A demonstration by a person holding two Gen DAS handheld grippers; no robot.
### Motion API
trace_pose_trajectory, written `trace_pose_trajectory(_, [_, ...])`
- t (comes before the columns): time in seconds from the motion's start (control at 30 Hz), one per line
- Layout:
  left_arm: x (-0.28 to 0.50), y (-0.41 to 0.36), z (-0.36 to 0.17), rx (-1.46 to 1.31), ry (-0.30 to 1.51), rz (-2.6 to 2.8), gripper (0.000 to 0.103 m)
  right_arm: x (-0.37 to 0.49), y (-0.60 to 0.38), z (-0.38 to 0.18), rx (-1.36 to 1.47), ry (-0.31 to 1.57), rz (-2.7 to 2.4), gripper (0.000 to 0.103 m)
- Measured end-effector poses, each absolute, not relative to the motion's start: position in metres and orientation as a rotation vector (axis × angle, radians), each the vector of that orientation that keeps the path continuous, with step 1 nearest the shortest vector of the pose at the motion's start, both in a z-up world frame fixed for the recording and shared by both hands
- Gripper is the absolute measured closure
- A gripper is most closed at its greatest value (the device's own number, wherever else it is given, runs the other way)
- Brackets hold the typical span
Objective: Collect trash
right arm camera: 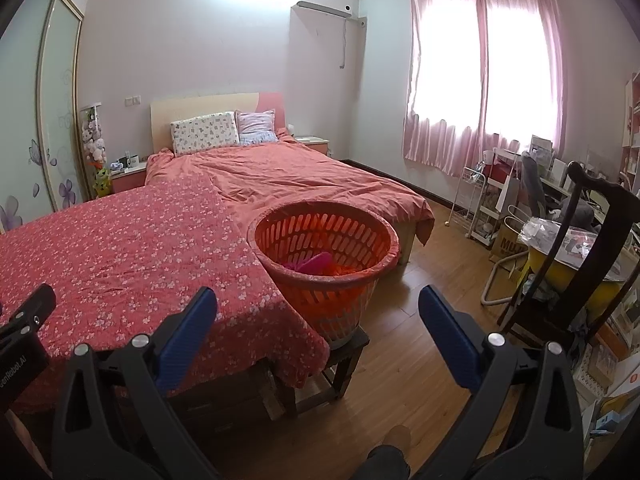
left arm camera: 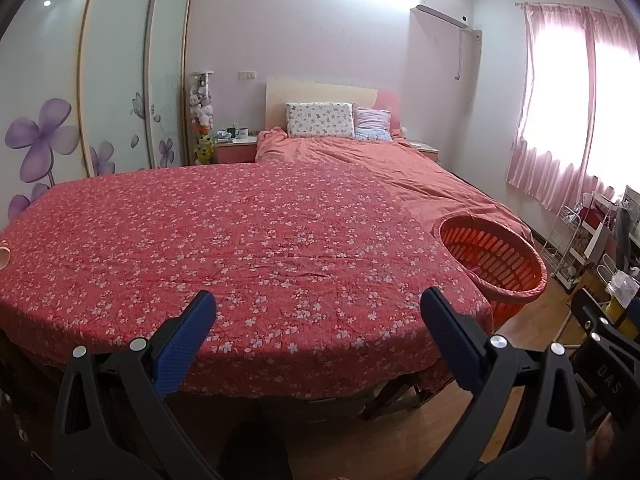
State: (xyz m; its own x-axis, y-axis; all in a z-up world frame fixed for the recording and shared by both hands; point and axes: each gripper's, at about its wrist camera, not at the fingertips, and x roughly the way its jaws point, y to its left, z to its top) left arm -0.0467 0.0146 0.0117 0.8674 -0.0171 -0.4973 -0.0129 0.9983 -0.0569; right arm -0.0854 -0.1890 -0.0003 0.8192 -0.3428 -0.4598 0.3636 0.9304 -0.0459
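Note:
An orange slotted basket [right arm camera: 326, 240] stands on a small dark stool [right arm camera: 344, 354] at the right side of a table covered in red flowered cloth [right arm camera: 132, 256]. Pink and orange items [right arm camera: 316, 264] lie inside the basket. My right gripper [right arm camera: 318, 300] is open and empty, held in front of the basket. My left gripper [left arm camera: 318, 300] is open and empty above the cloth's [left arm camera: 248, 240] near edge. The basket [left arm camera: 496, 256] shows at the right in the left wrist view. A pale object [left arm camera: 4, 256] peeks in at the cloth's far left edge.
A bed [right arm camera: 304, 176] with an orange cover lies behind the table. A dark wooden chair [right arm camera: 580, 264], a wire rack [right arm camera: 476, 204] and cluttered boxes stand at the right on the wooden floor [right arm camera: 420, 320]. Wardrobe doors [left arm camera: 120, 88] line the left wall.

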Motion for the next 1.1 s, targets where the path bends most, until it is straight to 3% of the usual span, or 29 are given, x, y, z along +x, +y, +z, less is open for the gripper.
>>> trace_pose_trajectory(1.1, [-0.0495,0.0144,0.0134,-0.075,0.516,0.006,0.002,-0.0838,-0.1867,-0.0027,0.044,0.493,-0.369,0.005])
